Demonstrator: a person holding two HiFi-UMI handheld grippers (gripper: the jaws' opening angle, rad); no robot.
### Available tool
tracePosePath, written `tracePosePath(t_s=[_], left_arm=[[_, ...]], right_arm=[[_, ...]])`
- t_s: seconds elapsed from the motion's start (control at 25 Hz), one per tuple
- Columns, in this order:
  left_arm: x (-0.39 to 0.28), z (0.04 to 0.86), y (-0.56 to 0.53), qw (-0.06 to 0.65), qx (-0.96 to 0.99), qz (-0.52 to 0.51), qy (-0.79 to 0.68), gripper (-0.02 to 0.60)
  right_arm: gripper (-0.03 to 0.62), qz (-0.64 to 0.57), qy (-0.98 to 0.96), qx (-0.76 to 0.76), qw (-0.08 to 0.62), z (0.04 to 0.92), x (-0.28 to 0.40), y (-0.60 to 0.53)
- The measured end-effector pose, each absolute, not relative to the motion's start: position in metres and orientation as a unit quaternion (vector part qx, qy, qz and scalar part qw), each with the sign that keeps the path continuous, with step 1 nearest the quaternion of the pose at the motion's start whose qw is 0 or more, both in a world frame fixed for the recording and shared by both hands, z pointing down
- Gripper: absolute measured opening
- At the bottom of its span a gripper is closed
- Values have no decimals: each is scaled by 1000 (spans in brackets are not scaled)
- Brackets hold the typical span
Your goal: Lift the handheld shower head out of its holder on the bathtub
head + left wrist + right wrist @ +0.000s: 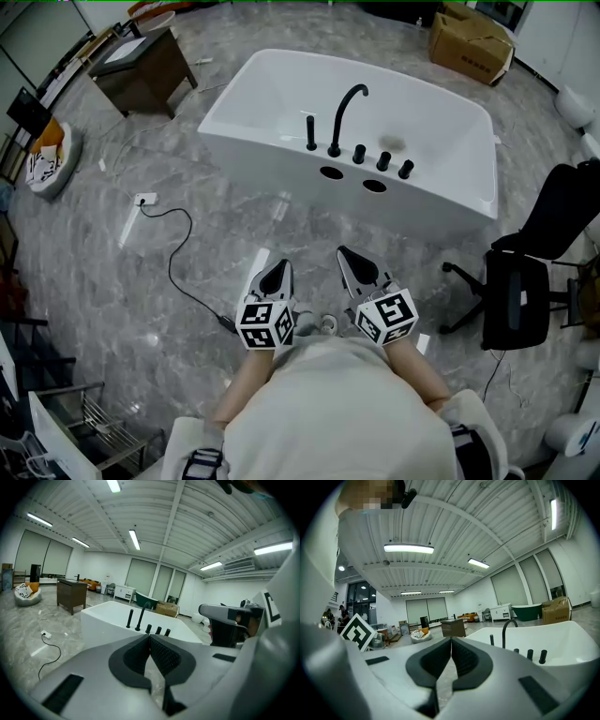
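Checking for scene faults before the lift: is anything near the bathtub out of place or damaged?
Nothing looks damaged or spilled. One oddity: a black cable trails loose across the floor from a white socket, left of the bathtub. The handheld shower head stands upright in its holder.

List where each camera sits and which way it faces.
Head view: on the person's head, facing steeply down at the white freestanding bathtub; shows left gripper, right gripper, pale top.
Left gripper view: on the left gripper, along its shut jaws toward the tub; right gripper's marker cube at right.
Right gripper view: on the right gripper, along shut jaws, tub at right; left cube at left, top above.
Shared: all see the tub and black curved faucet.
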State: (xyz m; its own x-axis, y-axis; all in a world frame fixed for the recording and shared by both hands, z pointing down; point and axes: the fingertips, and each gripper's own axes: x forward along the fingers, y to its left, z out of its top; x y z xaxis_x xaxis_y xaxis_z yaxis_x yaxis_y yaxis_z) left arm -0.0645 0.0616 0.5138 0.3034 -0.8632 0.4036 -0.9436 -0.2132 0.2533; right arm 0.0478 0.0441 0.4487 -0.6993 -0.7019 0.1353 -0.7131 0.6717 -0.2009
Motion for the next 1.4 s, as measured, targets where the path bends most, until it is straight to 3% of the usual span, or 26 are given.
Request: tracePosePath(t_s=[0.44,1.4], left_arm=[[-75,515,25,232,771,79,-589,21],[-131,516,-176,240,791,81,-557,20]], right_arm=[[21,121,-910,395,30,452,44,10],[21,97,-899,420,76,471,-24,-194]])
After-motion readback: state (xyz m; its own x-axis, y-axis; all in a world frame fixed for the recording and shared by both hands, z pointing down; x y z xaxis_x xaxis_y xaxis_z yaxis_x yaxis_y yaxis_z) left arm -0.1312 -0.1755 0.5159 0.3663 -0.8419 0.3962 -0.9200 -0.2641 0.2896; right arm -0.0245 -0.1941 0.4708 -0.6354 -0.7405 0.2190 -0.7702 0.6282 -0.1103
